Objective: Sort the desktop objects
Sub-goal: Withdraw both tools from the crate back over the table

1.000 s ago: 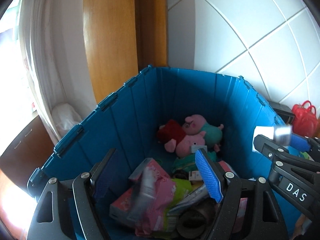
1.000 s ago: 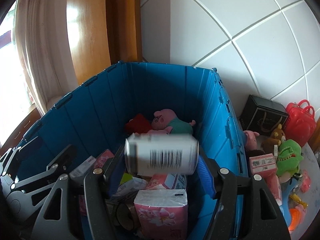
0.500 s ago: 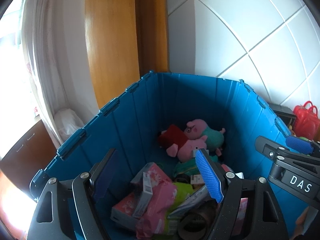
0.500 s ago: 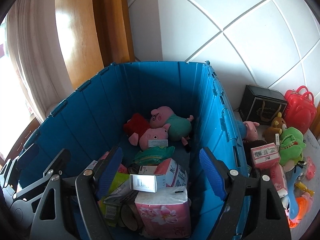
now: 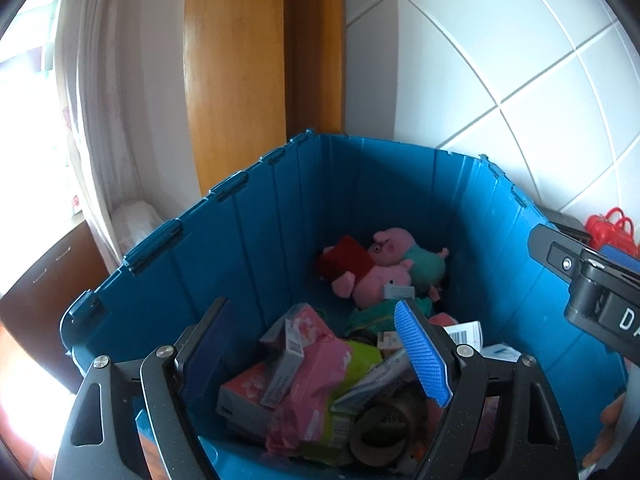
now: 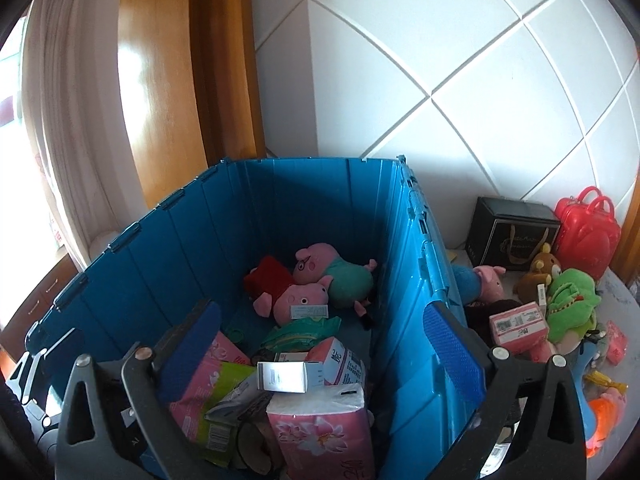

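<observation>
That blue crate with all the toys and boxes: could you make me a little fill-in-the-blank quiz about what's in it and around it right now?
1. Both pig plush toys lie inside the ____ crate.
2. The right gripper has its jaws spread wide and holds ____.
3. The green plush toy sits ____ the crate, on the table.
4. Beside the black box stands a small ____ suitcase.

Missing words: blue; nothing; outside; red

White letters "DA" show on the right gripper [image 5: 600, 300] body, cut off at frame edge. Barcodes on white box [image 6: 282, 376] & pink box [image 6: 518, 322]; print too small to read.
</observation>
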`<move>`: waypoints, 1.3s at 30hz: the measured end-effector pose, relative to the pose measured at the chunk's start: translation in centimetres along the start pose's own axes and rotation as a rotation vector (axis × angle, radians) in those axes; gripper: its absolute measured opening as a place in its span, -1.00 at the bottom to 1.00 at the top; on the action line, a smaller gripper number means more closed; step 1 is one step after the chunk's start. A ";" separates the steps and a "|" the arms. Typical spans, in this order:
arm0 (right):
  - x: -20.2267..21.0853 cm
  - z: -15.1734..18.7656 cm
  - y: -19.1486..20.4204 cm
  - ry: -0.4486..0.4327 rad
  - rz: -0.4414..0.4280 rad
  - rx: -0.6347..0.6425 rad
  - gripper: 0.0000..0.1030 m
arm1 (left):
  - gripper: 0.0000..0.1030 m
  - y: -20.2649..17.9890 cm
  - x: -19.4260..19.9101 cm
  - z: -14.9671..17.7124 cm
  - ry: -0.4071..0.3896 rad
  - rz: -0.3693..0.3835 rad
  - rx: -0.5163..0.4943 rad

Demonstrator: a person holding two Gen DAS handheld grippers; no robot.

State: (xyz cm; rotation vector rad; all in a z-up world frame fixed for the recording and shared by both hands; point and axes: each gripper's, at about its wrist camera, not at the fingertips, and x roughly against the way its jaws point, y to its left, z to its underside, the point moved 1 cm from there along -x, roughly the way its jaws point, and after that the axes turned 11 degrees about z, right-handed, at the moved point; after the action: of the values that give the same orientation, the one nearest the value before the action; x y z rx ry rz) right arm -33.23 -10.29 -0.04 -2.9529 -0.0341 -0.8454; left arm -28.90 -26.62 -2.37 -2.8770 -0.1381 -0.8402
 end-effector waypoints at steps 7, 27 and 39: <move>3.1 1.4 -2.8 -0.021 -0.003 -0.002 1.00 | 0.61 -2.5 3.7 0.4 -0.045 0.021 -0.003; 14.4 9.9 -30.0 -0.041 0.106 -0.125 1.00 | 0.61 -26.3 13.9 9.3 -0.054 0.149 -0.106; 12.3 18.2 -40.8 0.136 0.153 -0.231 1.00 | 0.61 -34.6 10.1 16.8 0.165 0.130 -0.211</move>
State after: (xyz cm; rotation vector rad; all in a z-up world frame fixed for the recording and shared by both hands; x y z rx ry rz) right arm -14.88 31.81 -6.46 -3.0457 0.3140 -1.0915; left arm -16.00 10.70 -7.13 -2.9491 0.1629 -1.1228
